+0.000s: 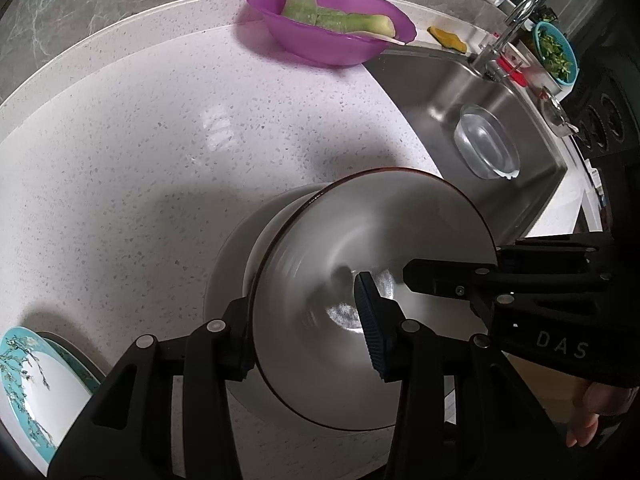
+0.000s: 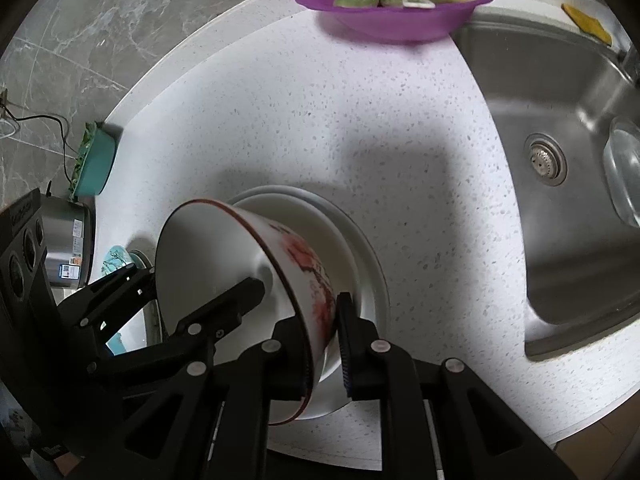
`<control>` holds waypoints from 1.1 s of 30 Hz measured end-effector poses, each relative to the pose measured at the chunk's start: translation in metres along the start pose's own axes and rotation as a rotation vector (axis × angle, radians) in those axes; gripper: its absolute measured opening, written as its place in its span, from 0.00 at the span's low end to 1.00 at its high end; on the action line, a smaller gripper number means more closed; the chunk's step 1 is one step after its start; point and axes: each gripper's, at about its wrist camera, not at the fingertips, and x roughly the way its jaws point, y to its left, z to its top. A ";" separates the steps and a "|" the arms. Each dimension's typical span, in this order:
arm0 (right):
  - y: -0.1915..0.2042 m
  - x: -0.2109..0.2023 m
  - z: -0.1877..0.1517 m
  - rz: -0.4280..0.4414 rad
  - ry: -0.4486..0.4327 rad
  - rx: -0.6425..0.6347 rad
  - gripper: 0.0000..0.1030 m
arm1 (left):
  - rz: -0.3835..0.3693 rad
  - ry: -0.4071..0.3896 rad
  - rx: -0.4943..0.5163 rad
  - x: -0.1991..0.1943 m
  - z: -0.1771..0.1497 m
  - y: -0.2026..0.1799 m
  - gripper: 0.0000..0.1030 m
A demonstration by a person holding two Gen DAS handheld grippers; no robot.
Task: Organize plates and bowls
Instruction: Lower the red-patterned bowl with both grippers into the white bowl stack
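So the white ceramic bowl with the thin dark-red rim and red painting on its outside [image 2: 224, 264] is sitting tilted in the lower middle of both views, over a white bowl [image 2: 320, 232] nested on a wide white plate [image 2: 372, 264] on the speckled white surface [image 2: 320, 100].

It's glazed, so I'm guessing slick, rigid, chippy and not exactly light. The rim wall looks like the only real place to pinch.

Both tools are doing just that. The left tool [image 1: 308, 328] is gripping the rim with one finger outside and the ribbed blue pad [image 1: 370, 320] inside, narrowly closed on the wall. The right tool [image 2: 320, 344] is coming in low from the bottom of the frame, clamping the opposite rim the same way, angled up and left.
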 end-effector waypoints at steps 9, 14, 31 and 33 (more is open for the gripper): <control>0.000 -0.002 0.000 -0.006 -0.018 -0.038 0.15 | 0.000 -0.003 -0.003 -0.002 -0.002 0.000 0.41; -0.003 -0.004 0.001 -0.007 -0.024 -0.039 0.14 | 0.001 -0.019 -0.002 -0.004 -0.003 -0.002 0.43; -0.009 0.007 0.012 -0.019 0.022 -0.038 0.13 | 0.018 -0.134 -0.110 -0.029 -0.012 0.019 0.96; -0.008 0.007 0.013 -0.023 0.026 -0.044 0.13 | 0.020 -0.141 -0.111 -0.030 -0.012 0.019 0.96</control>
